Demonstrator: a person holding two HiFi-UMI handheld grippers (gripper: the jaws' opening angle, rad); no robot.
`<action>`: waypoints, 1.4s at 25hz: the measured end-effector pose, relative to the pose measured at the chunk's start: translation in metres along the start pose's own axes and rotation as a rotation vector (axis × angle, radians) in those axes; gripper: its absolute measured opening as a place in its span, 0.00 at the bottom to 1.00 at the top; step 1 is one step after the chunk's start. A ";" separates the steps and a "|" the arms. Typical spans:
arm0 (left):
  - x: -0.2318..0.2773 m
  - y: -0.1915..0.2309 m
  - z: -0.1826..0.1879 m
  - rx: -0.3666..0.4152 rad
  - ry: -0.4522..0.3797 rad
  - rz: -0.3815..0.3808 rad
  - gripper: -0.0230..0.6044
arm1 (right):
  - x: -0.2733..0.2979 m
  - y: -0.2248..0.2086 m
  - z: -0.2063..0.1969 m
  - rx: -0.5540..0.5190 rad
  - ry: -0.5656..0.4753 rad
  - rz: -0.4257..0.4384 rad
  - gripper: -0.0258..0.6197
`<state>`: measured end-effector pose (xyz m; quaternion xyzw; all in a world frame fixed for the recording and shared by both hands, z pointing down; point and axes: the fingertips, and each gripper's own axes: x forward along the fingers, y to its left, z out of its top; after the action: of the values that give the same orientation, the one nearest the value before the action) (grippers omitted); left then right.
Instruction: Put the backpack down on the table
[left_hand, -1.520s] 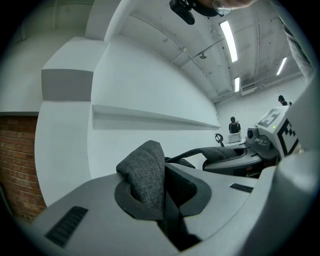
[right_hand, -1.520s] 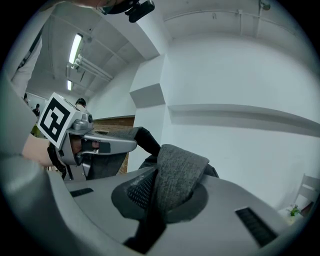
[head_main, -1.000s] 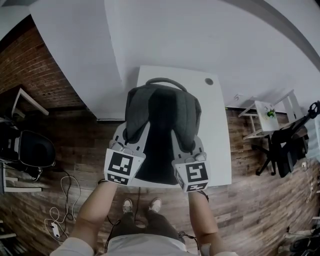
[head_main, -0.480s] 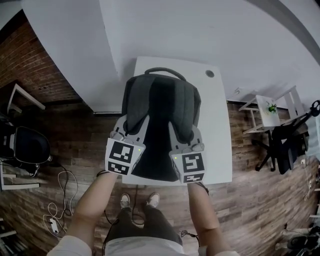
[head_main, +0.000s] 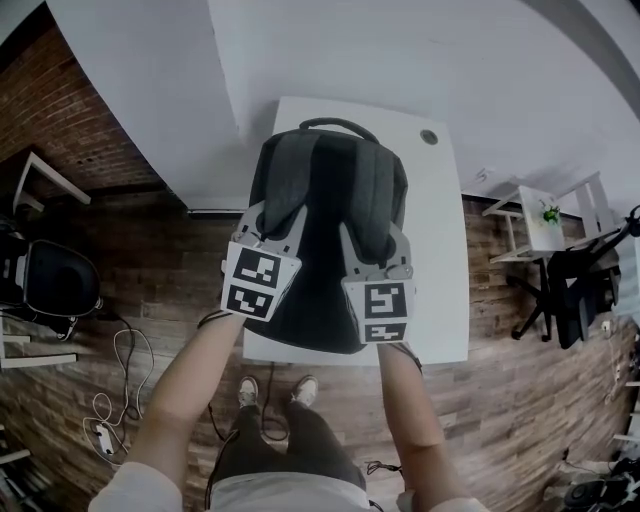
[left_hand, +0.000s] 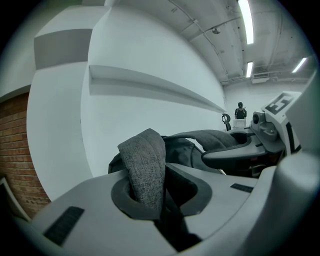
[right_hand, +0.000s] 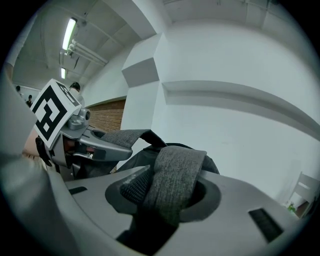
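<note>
A dark grey backpack (head_main: 330, 230) lies back-up on the white table (head_main: 440, 260), its top handle toward the wall. My left gripper (head_main: 260, 232) is shut on the left shoulder strap (left_hand: 145, 165), which stands pinched up between its jaws. My right gripper (head_main: 378, 255) has the right shoulder strap (right_hand: 175, 180) between its jaws. Those jaws are opening, and a textured pad (right_hand: 134, 186) shows bare beside the strap. Each gripper sees the other across the pack: the right gripper (left_hand: 270, 135) and the left gripper (right_hand: 75, 135).
The table stands against a white wall, and the pack covers most of its width. A black office chair (head_main: 60, 285) and cables (head_main: 110, 400) lie on the wooden floor at left. At right stand a small white table (head_main: 530, 230) and another chair (head_main: 575, 285).
Both grippers and the backpack have sunk and shifted farther over the table toward the wall. The pack now rests flatter on the tabletop.
</note>
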<state>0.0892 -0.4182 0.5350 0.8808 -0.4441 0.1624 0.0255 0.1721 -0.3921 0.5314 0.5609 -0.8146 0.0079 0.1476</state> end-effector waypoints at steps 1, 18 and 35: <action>0.003 0.001 -0.001 -0.002 0.008 0.003 0.11 | 0.003 -0.002 -0.002 -0.001 0.006 -0.004 0.27; 0.026 0.014 -0.016 -0.039 0.044 0.041 0.19 | 0.023 -0.019 -0.021 -0.026 0.041 -0.058 0.40; 0.031 0.006 -0.031 -0.096 0.071 -0.005 0.42 | 0.019 -0.031 -0.027 0.047 0.079 -0.065 0.42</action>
<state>0.0933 -0.4398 0.5734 0.8732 -0.4481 0.1722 0.0839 0.2010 -0.4161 0.5575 0.5898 -0.7890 0.0445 0.1665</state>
